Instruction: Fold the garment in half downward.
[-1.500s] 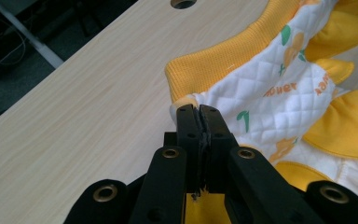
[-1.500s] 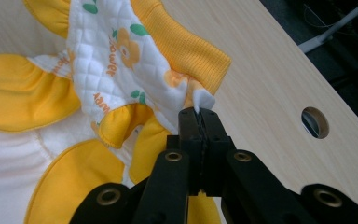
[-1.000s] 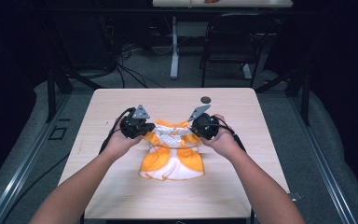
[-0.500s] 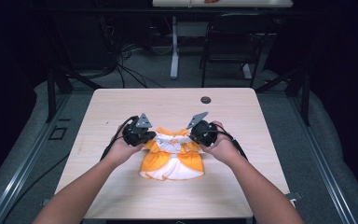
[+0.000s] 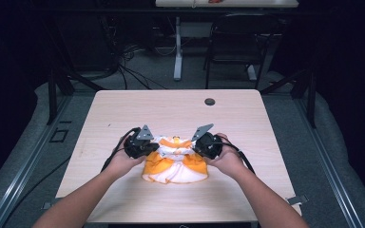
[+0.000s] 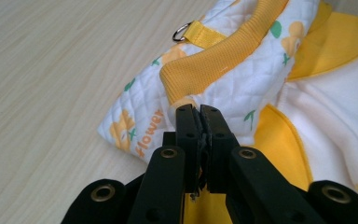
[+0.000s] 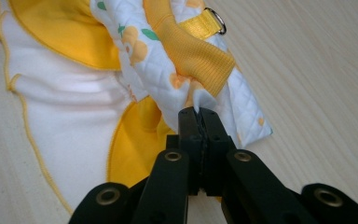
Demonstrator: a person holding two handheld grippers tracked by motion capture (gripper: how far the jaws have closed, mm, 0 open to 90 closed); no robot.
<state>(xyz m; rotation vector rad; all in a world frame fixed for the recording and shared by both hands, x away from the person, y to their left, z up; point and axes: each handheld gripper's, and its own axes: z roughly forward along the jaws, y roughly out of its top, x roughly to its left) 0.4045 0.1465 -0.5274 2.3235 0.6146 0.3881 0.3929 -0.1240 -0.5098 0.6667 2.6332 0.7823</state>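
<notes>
High view had left tool (image 5: 148, 145) and right tool (image 5: 200, 144) each pinching the small yellow-and-white quilted garment (image 5: 175, 164) by thin edges on the pale wood worktop (image 5: 171, 109); the quilted fabric could have slipped free, spoiling the fold.

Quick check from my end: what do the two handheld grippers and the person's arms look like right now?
Both grippers, left and right, are black, each topped by a grey three-cornered plate and trailing a black cable. Close up, the jaws are flat black bars on linkages with brass-coloured rivets. The forearms are bare, with no sleeves or gloves in view.

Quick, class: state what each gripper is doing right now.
Left gripper: shut on the garment.
Right gripper: shut on the garment.
</notes>
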